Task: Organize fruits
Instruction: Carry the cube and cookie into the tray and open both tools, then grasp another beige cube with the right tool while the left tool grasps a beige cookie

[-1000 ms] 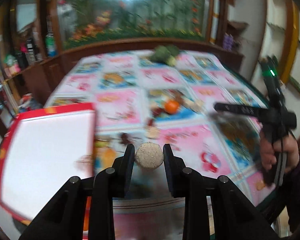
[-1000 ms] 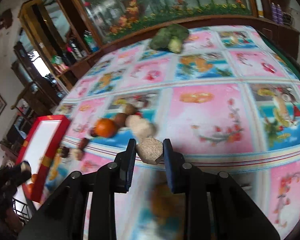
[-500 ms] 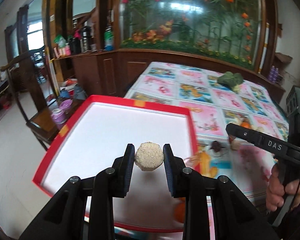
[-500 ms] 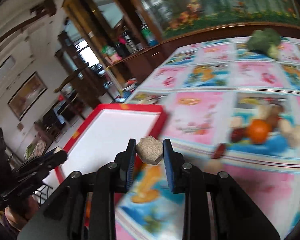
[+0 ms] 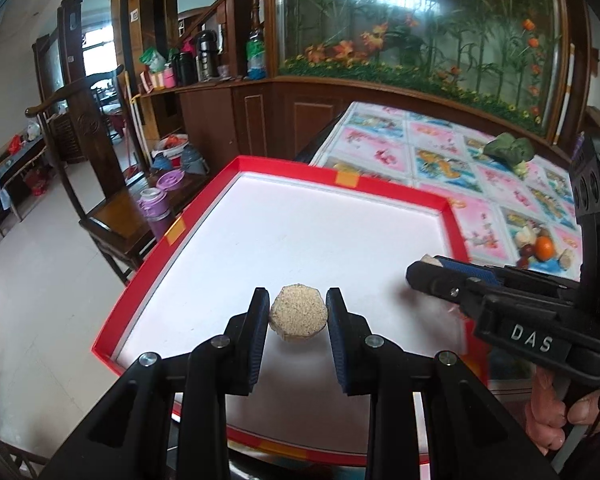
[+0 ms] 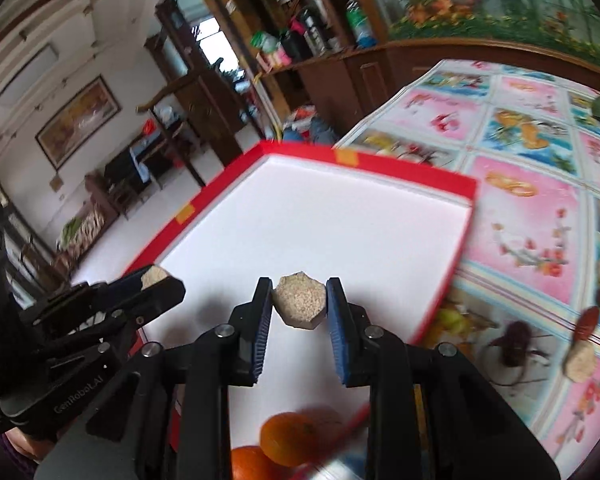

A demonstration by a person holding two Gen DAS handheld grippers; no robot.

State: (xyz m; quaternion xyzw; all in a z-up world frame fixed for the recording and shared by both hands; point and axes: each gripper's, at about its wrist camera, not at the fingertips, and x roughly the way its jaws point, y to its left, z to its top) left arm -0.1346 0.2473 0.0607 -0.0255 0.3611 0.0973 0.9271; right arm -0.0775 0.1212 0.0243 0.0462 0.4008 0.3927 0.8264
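Observation:
My left gripper (image 5: 298,314) is shut on a round tan grainy cake (image 5: 299,318), held above the white floor of the red-rimmed tray (image 5: 260,168). My right gripper (image 6: 299,305) is shut on a second tan cake (image 6: 300,306), also over the red-rimmed tray (image 6: 380,166). In the left wrist view the right gripper (image 5: 430,266) comes in from the right with a bit of its cake showing. The left gripper (image 6: 156,278) shows at the left of the right wrist view. Two oranges (image 6: 288,438) lie under the right gripper.
A pile with an orange (image 5: 545,249) and brown and pale pieces lies on the flowery tablecloth (image 5: 440,156). Green vegetables (image 5: 508,148) sit at the far end. Red dates (image 6: 586,322) and a tan cake (image 6: 579,362) lie right of the tray. A wooden chair (image 5: 108,216) stands left.
Both grippers have swung left from the fruit pile to above the tray, each still carrying its cake. The right gripper has come closer to the left one.

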